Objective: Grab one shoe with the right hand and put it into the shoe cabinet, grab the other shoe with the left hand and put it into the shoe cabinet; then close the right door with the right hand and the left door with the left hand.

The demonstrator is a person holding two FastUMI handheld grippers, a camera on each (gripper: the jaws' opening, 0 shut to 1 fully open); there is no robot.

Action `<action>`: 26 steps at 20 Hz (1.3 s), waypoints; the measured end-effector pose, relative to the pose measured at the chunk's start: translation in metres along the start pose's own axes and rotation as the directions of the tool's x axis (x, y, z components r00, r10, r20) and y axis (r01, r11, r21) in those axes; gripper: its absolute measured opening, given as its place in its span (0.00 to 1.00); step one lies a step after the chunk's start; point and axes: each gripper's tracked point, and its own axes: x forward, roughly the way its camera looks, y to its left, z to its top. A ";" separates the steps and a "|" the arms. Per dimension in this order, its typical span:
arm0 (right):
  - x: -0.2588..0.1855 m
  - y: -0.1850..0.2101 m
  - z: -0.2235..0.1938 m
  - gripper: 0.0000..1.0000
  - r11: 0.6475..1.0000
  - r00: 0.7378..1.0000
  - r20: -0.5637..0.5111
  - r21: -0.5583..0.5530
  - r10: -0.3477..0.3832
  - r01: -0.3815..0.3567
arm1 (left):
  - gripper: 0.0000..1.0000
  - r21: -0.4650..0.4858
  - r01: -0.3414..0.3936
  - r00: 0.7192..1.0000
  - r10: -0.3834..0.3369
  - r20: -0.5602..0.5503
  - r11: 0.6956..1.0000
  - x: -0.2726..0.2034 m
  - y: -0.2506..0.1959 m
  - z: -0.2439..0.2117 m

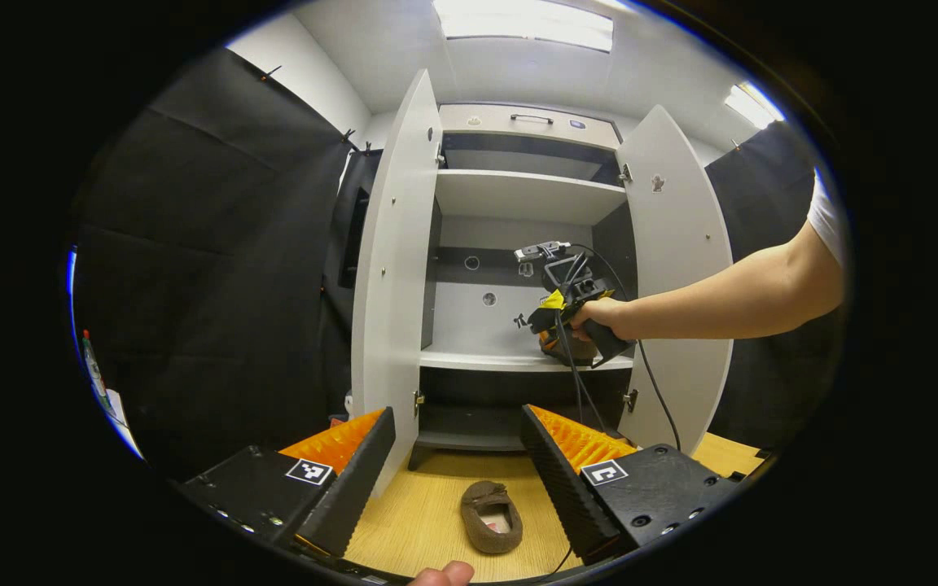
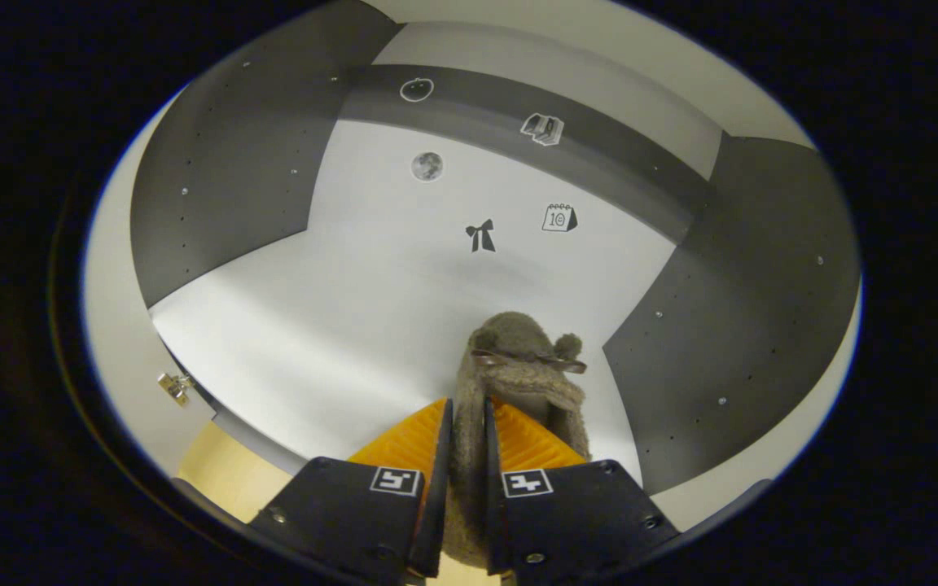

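A brown fuzzy shoe (image 2: 518,374) was pinched between the two fingers of the right tool (image 2: 467,431), which were drawn narrow on its edge; the shoe's toe pointed into the cabinet, over the white middle shelf (image 2: 314,325). In the left gripper view that same right tool (image 1: 552,321) was inside the open shoe cabinet (image 1: 526,195), gripped by a person's hand (image 1: 595,319) at the end of a bare arm reaching in from the right, with a black cable hanging from it. The second shoe (image 1: 491,516), also brown, lay on the wooden desk (image 1: 412,521) in front of the cabinet, opening up, between the fingers of the left tool (image 1: 457,443), which stood wide apart and touched nothing. Both cabinet doors were swung open, the left door (image 1: 392,268) and the right door (image 1: 677,268) flanking the shelves. Small stickers (image 2: 481,236) dotted the cabinet's back panel. A fingertip (image 1: 444,575) showed at the bottom edge of the left gripper view.
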 end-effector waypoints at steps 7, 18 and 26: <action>-0.092 -0.001 0.020 0.42 0.997 0.979 0.185 -0.008 0.082 -0.082 | 0.95 -0.012 0.020 1.000 -0.020 0.019 1.000 -0.003 -0.007 0.004; -0.232 -0.005 -0.043 0.65 0.981 0.898 0.431 0.121 0.088 -0.154 | 0.95 -0.002 0.064 0.997 -0.064 0.032 0.998 -0.005 -0.024 0.008; -0.273 -0.024 -0.116 0.63 0.954 0.876 0.481 0.270 -0.016 -0.130 | 0.94 -0.003 0.127 0.992 -0.127 0.022 0.992 -0.010 -0.051 0.008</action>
